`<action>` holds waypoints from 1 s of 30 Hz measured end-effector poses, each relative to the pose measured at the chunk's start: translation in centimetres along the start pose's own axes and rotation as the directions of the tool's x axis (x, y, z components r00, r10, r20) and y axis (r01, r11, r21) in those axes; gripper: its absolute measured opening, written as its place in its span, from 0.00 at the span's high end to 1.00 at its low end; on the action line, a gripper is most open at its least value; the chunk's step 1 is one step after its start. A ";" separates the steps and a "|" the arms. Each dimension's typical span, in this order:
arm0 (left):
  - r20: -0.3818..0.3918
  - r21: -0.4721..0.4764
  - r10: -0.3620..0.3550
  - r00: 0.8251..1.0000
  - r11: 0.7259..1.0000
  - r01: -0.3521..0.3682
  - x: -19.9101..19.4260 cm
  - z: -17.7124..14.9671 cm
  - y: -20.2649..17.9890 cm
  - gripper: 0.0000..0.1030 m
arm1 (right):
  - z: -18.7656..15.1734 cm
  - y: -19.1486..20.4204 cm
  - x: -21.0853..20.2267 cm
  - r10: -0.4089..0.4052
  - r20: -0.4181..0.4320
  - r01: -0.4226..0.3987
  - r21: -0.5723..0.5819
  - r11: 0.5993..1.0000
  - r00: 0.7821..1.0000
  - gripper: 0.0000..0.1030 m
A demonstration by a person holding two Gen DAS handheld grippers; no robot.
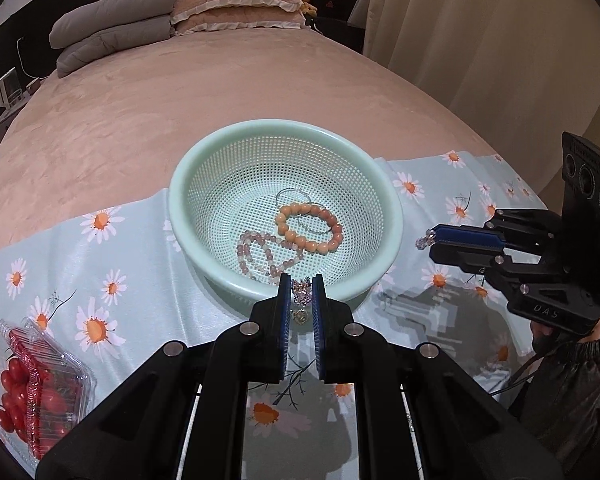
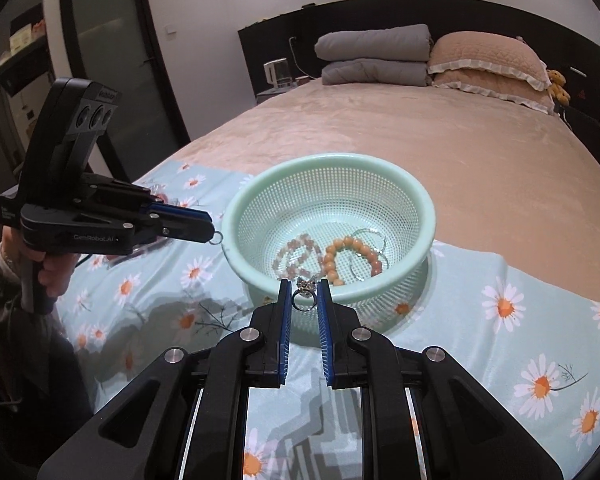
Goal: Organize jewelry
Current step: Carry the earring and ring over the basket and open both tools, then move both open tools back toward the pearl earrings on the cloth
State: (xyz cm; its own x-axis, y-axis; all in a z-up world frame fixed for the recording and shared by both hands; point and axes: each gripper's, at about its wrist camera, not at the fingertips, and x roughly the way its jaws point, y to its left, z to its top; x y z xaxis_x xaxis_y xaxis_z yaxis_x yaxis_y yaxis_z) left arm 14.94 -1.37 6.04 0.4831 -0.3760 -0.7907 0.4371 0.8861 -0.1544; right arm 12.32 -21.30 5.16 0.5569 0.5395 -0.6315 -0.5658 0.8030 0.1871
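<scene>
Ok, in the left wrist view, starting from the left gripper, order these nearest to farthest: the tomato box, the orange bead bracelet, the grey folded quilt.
1. The orange bead bracelet, just ahead of the left gripper, in the green basket.
2. The tomato box, off to the lower left on the daisy cloth.
3. The grey folded quilt, at the bed's far end.

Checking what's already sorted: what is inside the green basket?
Inside the basket: an orange bead bracelet, a pink bead bracelet and thin wire hoops. Its near wall may hide more.

Bracelets (image 1: 311, 227) in basket (image 1: 188, 208) on cloth (image 1: 140, 264) on bed (image 1: 180, 92).
</scene>
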 end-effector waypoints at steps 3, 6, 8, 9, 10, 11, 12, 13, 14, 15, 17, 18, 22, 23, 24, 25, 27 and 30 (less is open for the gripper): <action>0.010 -0.010 -0.016 1.000 1.000 0.016 0.7 0.5 -0.4 0.90 | 0.4 0.2 0.4 -0.011 0.015 0.011 0.012 1.000 1.000 0.88; 0.008 -0.007 -0.013 1.000 1.000 0.013 1.6 0.6 -0.9 0.90 | 0.5 0.1 1.2 -0.013 0.018 0.012 0.030 0.999 1.000 0.88; 0.002 0.000 -0.006 1.000 1.000 0.006 1.9 0.5 -1.0 0.90 | 0.6 0.1 1.9 -0.014 0.014 0.013 0.031 0.999 1.000 0.88; -0.004 0.000 -0.005 1.000 1.000 0.005 2.1 0.5 -1.0 0.90 | 0.6 0.0 2.2 -0.019 0.016 0.018 0.039 0.999 1.000 0.88; -0.006 -0.001 -0.002 1.000 1.000 0.002 2.2 0.5 -0.9 0.90 | 0.8 -0.1 2.5 -0.031 0.027 0.029 0.053 0.998 0.999 0.88; -0.008 -0.002 0.000 1.000 1.000 -0.001 2.4 0.5 -0.7 0.90 | 0.9 -0.4 2.7 -0.036 0.033 0.033 0.071 0.997 0.999 0.88; -0.011 -0.006 0.002 1.000 1.000 -0.002 2.5 0.4 -0.6 0.90 | 0.9 -0.5 3.0 -0.040 0.035 0.037 0.082 0.996 0.999 0.88; -0.013 -0.011 0.001 1.000 1.000 -0.001 2.7 0.4 -0.5 0.90 | 0.8 -0.6 3.3 -0.042 0.027 0.039 0.085 0.996 0.999 0.88; -0.016 -0.012 0.001 1.000 1.000 -0.001 2.7 0.3 -0.5 0.90 | 0.8 -0.6 3.7 -0.047 0.016 0.046 0.079 0.996 0.999 0.88; -0.018 -0.009 0.004 1.000 1.000 -0.004 2.8 0.3 -0.5 0.90 | 0.7 -0.5 4.0 -0.057 0.008 0.057 0.073 0.996 0.998 0.88; -0.021 -0.007 0.004 1.000 1.000 -0.004 2.8 0.2 -0.5 0.90 | 0.7 -0.5 4.3 -0.066 0.003 0.066 0.074 0.995 0.998 0.88; -0.020 -0.006 0.003 1.000 1.000 -0.003 2.8 0.2 -0.4 0.90 | 0.7 -0.6 4.2 -0.072 0.010 0.071 0.078 0.994 0.997 0.88; -0.017 -0.013 0.023 1.000 1.000 -0.023 2.7 0.2 -0.2 0.82 | 0.7 -0.6 3.9 -0.111 0.026 0.109 0.071 0.991 0.993 0.85; -0.014 -0.024 0.049 0.999 0.999 -0.049 2.6 0.2 -0.1 0.73 | 0.7 -0.8 3.8 -0.125 0.025 0.122 0.079 0.989 0.992 0.82; -0.002 -0.044 0.079 0.997 0.996 -0.079 2.2 0.3 0.3 0.49 | 0.7 -1.1 3.6 -0.143 0.034 0.140 0.087 0.986 0.989 0.69; 0.022 -0.070 0.108 0.994 0.992 -0.106 1.5 0.4 0.8 0.31 | 0.6 -1.3 3.2 -0.166 0.044 0.161 0.094 0.982 0.985 0.53; 0.073 -0.106 0.137 0.988 0.986 -0.129 -0.1 0.6 1.8 0.22 | 0.5 -1.5 2.5 -0.211 0.066 0.204 0.103 0.974 0.975 0.39; 0.094 -0.126 0.162 0.982 0.981 -0.150 -1.3 0.6 2.8 0.12 | 0.5 -1.9 1.7 -0.232 0.085 0.221 0.113 0.969 0.969 0.31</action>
State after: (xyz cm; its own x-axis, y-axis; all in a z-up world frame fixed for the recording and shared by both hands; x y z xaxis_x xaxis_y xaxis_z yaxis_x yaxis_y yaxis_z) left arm 15.92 1.42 7.00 0.6170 -0.2510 -0.7459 0.2603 0.9595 -0.1076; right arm 14.70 -21.79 4.08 0.7222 0.3584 -0.5916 -0.3558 0.9260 0.1267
